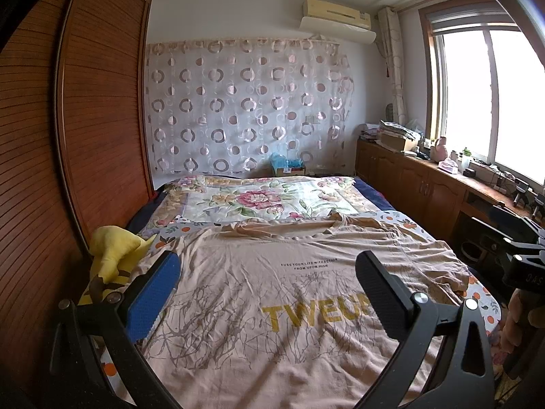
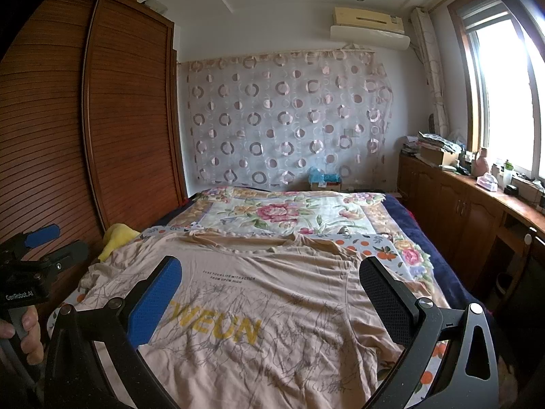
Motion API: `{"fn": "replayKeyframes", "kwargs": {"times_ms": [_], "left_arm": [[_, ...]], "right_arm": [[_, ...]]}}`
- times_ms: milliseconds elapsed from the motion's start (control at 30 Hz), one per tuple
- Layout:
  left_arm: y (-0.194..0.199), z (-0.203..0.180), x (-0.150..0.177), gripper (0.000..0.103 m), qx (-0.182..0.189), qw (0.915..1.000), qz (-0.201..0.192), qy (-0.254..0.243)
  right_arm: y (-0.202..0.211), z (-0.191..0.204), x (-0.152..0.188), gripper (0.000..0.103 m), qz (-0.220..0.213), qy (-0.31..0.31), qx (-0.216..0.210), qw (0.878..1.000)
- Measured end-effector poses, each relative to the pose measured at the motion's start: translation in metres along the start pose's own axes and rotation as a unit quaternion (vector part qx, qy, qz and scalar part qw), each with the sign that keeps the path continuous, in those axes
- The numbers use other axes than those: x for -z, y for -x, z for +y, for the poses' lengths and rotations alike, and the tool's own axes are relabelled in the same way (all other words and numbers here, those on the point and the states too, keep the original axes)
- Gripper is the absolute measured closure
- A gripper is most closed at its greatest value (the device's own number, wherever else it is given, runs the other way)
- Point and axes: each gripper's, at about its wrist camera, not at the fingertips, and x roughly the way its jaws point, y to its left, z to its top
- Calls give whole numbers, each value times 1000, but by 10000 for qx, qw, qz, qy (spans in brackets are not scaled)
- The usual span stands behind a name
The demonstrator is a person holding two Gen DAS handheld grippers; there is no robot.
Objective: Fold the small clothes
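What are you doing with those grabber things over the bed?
A person is holding a grabber in each hand and getting ready to fold a T-shirt. The tan shirt lies spread out, front up, on the bed, still a bit wrinkly and not folded yet. The left gripper and the right gripper both hang above the shirt with their jaws wide open, holding nothing. A yellow plush toy sits by the shirt's left side, next to the wooden wardrobe.
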Motion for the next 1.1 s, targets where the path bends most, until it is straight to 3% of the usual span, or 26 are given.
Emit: {"fn": "replayKeyframes", "kwargs": {"times_ms": [1100], "left_arm": [[16,1,-12,0,-26,10000,-50,-15]], "right_arm": [[2,1,-2,0,-47,-28,-10,10000]]}}
